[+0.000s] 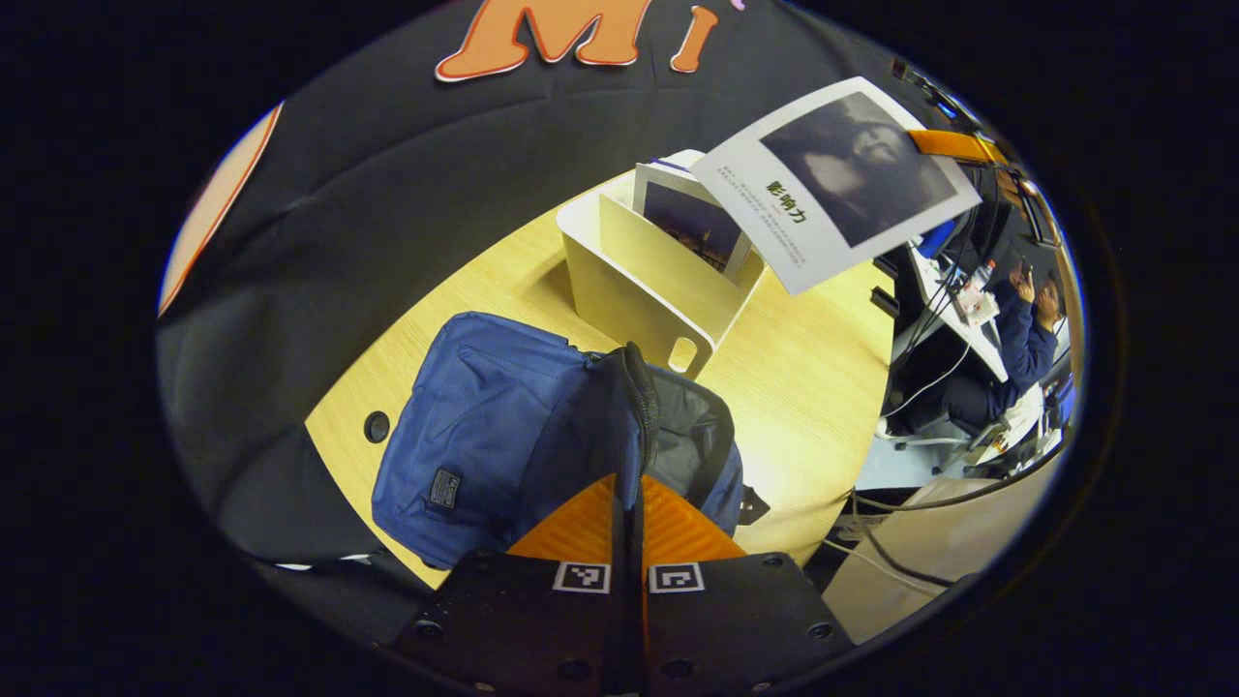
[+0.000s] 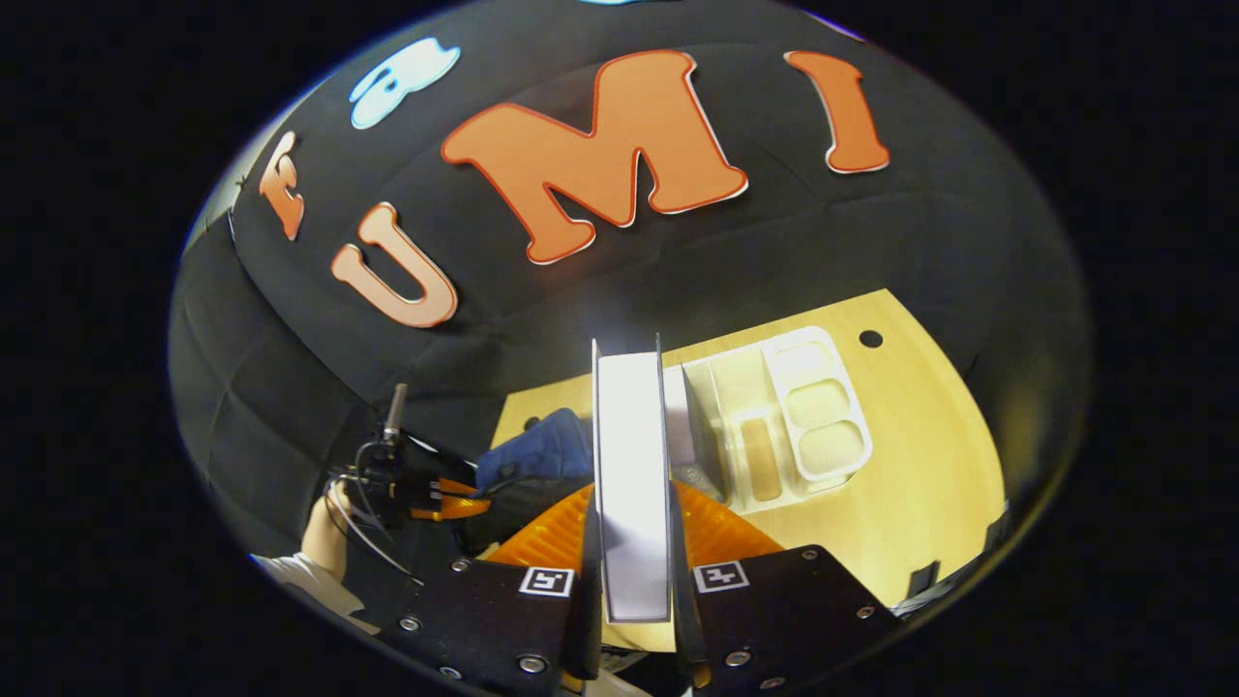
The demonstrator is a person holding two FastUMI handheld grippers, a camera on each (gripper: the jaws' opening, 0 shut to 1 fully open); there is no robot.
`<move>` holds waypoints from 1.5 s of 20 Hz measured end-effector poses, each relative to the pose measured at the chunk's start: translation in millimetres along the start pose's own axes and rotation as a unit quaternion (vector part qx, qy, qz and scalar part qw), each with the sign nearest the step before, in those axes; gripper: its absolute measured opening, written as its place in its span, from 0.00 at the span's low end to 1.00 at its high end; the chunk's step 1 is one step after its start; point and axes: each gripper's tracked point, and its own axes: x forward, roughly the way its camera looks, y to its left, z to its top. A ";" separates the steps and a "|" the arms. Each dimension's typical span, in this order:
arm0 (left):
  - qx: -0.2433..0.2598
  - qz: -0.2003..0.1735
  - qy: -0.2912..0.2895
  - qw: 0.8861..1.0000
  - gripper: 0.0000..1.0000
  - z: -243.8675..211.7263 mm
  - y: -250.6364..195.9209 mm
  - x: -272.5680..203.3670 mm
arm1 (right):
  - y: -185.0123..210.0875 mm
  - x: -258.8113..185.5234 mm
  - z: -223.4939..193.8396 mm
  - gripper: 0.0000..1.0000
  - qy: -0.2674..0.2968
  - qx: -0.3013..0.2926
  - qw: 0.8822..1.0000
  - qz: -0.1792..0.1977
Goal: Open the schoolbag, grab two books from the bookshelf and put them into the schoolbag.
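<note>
Currently the right gripper (image 2: 634, 552) clamps a white book (image 2: 631, 474) edge-on, beside the cream bookshelf (image 1: 644, 286). The left gripper (image 1: 627, 503), jaws pinched on the blue schoolbag (image 1: 503, 426) rim, should hold the mouth wide; lower the book spine-first, just in front of the shelf.

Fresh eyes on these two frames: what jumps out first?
The white book with a dark cover photo hangs in the air above the white desktop bookshelf, clamped edge-on in the right claw. Below it, the blue fabric schoolbag stands on the pale wooden table, and the left claw pinches the edge of its opening.
</note>
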 end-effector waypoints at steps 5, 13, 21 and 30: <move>0.017 0.040 -0.002 0.999 0.01 0.8 -10.4 -4.0 | 19.3 14.5 -71.4 0.30 -0.037 0.120 0.988 0.088; 0.040 0.081 -0.007 0.996 0.01 8.9 -11.0 -16.1 | 44.7 96.8 -162.4 0.29 -0.020 0.222 0.964 0.143; 0.075 0.098 -0.026 0.992 0.01 25.1 -20.4 -27.6 | 46.4 170.8 -201.8 0.30 -0.011 0.272 0.955 0.121; 0.092 0.107 -0.035 0.989 0.00 33.9 -28.2 -36.2 | 78.2 252.5 -208.9 0.30 -0.002 0.299 0.947 0.116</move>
